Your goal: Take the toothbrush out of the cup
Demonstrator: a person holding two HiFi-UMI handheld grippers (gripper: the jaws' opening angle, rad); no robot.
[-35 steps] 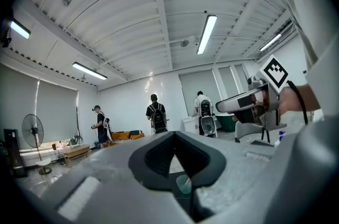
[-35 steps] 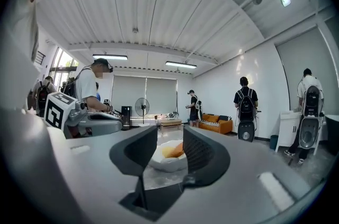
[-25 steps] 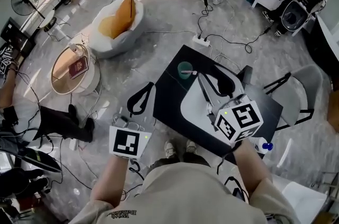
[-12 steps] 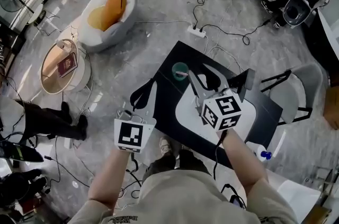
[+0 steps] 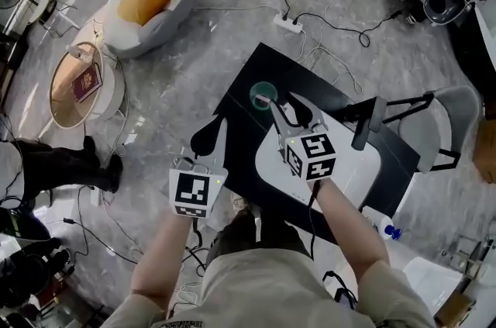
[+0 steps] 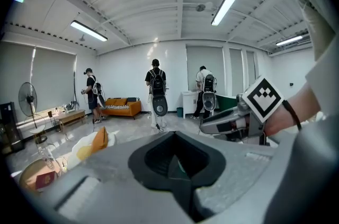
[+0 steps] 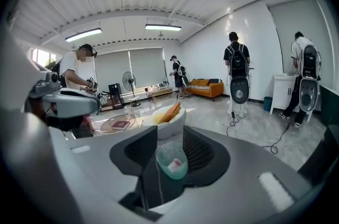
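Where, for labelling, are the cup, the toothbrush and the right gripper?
cup [image 5: 255, 90]: head view, on its green rim.
toothbrush [image 7: 175, 164]: right gripper view, on its pink-and-white end inside the cup.
right gripper [image 5: 284, 101]: head view, midway between its fingertips.

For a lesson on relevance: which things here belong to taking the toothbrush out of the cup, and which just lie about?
Job: green cup, toothbrush inside it, right claw, black table.
Lying about: beanbag chair, round side table, power strip.
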